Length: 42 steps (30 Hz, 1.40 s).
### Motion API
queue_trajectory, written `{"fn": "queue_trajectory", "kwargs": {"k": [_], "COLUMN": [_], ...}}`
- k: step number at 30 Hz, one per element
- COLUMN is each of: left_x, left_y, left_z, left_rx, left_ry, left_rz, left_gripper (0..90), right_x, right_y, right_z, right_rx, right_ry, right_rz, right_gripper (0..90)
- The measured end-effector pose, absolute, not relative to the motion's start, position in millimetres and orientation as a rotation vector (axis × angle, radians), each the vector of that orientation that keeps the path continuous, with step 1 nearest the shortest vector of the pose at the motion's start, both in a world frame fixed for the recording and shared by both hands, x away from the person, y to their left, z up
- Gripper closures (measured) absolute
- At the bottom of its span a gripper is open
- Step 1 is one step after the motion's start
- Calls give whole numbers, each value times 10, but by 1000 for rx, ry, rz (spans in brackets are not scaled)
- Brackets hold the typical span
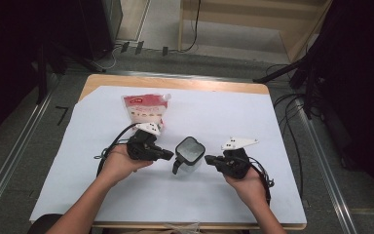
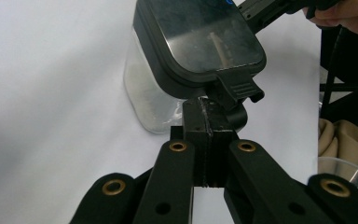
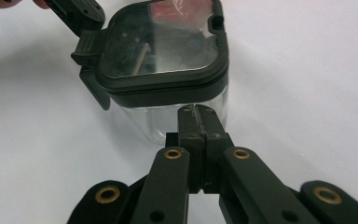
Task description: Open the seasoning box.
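Between the two hands, on the white-covered tabletop [image 1: 233, 105], a clear container [image 1: 189, 161] with a dark latched lid [image 2: 200, 35] is flanked by both tools. The left tool [image 2: 208, 106] is clenched on nothing, its tip touching or just beside the lid's latch [image 2: 237, 86]; the right tool [image 3: 196, 114] is likewise clenched empty, just beside the container's wall. The latch would best be lifted gently while the opposite side is braced, so tipping is avoided. A red-and-white pouch [image 1: 146, 108] lies behind.

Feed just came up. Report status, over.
Left gripper and right gripper shut, empty, flanking the lidded container. Lid closed. Red pouch behind, clear of the work.
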State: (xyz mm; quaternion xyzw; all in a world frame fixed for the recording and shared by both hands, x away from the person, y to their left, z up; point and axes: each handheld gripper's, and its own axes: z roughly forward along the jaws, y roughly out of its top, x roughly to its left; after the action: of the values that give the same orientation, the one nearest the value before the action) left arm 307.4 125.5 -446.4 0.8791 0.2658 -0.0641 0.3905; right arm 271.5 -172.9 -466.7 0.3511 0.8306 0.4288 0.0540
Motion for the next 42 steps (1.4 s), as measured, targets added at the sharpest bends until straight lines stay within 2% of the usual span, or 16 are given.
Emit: {"fn": "queue_trajectory", "kwargs": {"k": [42], "left_x": [2986], "left_y": [956], "left_z": [-4549], "left_rx": [2228], "left_ry": [664], "left_rz": [-215], "left_gripper": [900], "right_x": [2898], "right_y": [-1651], "right_z": [-4715], "right_rx": [1195], "right_ry": [2475], "right_rz": [1277], "right_gripper": [900]}}
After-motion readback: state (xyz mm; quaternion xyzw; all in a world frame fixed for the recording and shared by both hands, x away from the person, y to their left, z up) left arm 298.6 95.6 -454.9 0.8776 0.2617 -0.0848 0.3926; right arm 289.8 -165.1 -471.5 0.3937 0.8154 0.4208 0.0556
